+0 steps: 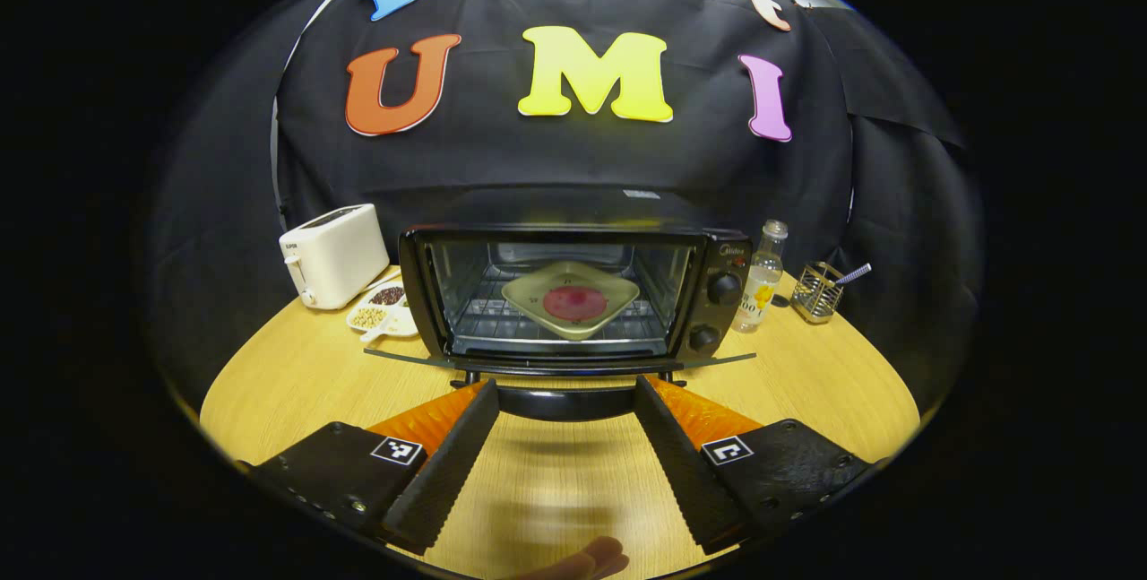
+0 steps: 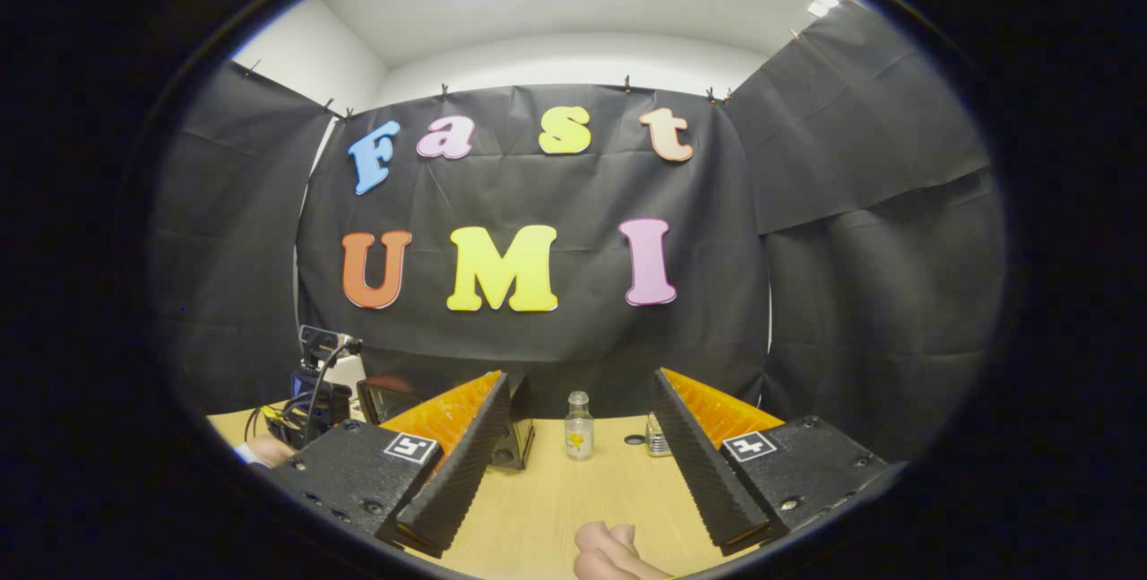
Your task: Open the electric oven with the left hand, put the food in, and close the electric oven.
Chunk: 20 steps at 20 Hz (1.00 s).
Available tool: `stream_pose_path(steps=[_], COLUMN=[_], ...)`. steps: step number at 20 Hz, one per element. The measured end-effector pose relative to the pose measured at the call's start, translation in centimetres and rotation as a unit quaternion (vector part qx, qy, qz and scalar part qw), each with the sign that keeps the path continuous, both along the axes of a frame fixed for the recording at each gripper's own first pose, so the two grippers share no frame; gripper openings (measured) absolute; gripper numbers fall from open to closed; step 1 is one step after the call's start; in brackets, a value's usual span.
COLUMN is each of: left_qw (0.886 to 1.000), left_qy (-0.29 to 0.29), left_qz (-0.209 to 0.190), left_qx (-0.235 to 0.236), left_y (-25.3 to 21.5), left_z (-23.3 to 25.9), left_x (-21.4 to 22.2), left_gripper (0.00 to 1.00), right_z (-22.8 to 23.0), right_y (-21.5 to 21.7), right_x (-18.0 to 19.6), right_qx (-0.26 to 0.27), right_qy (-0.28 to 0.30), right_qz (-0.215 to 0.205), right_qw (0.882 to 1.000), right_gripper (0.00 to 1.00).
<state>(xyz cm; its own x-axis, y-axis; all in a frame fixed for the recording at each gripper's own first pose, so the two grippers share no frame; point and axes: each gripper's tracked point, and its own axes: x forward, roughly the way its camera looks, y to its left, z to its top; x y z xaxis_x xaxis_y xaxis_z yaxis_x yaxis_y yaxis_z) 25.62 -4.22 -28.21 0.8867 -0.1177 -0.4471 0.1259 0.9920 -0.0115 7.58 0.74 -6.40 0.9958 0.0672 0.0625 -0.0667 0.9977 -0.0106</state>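
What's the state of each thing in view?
Oven: door down, open.
Plate: on the oven rack, red food on it.
Left gripper: open, empty.
Right gripper: open, empty.
Bottle: upright, capped.

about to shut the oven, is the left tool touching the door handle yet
Cannot tell. In the left gripper view the open left tool has its fingertips flanking the door handle, but no contact or gap shows plainly.
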Motion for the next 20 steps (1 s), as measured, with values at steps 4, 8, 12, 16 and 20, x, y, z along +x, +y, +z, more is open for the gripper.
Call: stream_pose_path(steps=[4, 8, 12, 16, 20], left_qw=[1.0, 0.999, 0.997, 0.996, 0.995], left_qy=[-0.023, -0.044, -0.048, -0.068, -0.088], left_qz=[0.004, 0.009, 0.024, 0.031, 0.023], left_qx=[-0.015, -0.019, -0.047, -0.056, -0.047], left_y=[0.0, 0.3, 0.4, 0.9, 0.9], left_z=[1.9, 3.5, 4.7, 7.9, 11.0], left_x=[2.6, 5.6, 7.1, 5.8, 2.2], left_gripper=[0.98, 0.98, 0.96, 0.96, 0.96], right_z=[-0.5, -0.7, -0.6, -0.6, -0.3], right_y=[-1.2, -2.2, -2.5, -2.4, -2.4], right_x=[0.5, 0.2, -0.1, -0.6, -1.3], right_qx=[-0.001, -0.005, -0.007, -0.003, 0.003], right_qy=[0.005, 0.009, 0.008, 0.014, 0.017], right_qz=[-0.009, -0.017, -0.021, -0.023, -0.033], right_qw=[1.0, 1.0, 1.0, 1.0, 0.999], right_gripper=[1.0, 0.96, 1.0, 0.96, 0.96])
